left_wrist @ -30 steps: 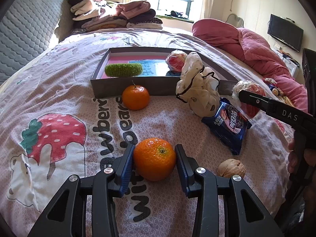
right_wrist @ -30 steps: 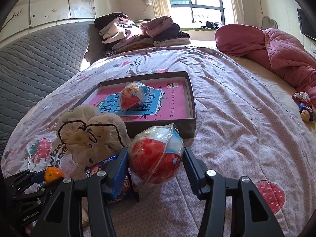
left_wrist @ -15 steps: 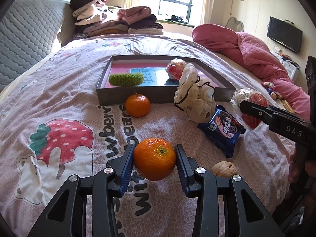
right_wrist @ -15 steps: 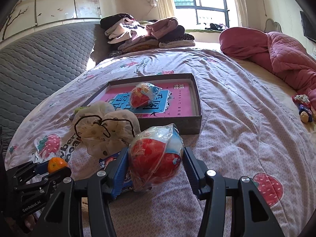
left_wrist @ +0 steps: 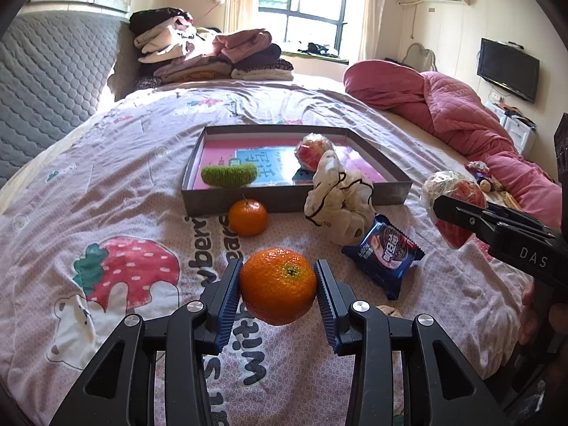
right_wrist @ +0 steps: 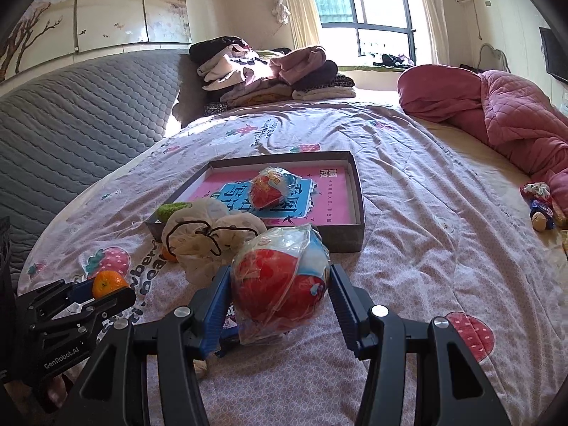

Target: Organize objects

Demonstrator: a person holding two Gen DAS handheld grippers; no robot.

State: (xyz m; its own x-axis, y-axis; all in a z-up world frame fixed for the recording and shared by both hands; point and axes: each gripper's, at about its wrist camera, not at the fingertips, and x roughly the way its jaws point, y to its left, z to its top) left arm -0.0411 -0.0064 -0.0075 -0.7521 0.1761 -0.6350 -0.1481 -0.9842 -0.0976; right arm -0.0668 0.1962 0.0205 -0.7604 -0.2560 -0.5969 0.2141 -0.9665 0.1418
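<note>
The left gripper [left_wrist: 278,289] is clamped on an orange [left_wrist: 278,285], its blue pads pressed to either side of the fruit, which hangs clear of the bedspread [left_wrist: 117,191]; the right gripper [right_wrist: 280,293] is clamped likewise on a red apple in a plastic bag [right_wrist: 278,280], held above the cover. Just past the left gripper lie a blue snack packet [left_wrist: 385,254] to the right and a second orange [left_wrist: 247,217] straight ahead, the latter close against the near wall of a shallow grey box [left_wrist: 284,200]; a cream drawstring pouch [left_wrist: 337,197] slumps against the same wall, beside the packet. A walnut [left_wrist: 388,310] peeps out behind the left gripper's right finger. Inside the box, on its pink and blue printed floor, sit a green knitted piece [left_wrist: 229,175] at the near left corner and another bagged apple [right_wrist: 271,191] toward the middle. Farther off, folded clothes [left_wrist: 209,56] are stacked at the head of the bed; a pink quilt [left_wrist: 443,110] lies heaped along the right side; a small doll [right_wrist: 541,206] rests near its edge.
</note>
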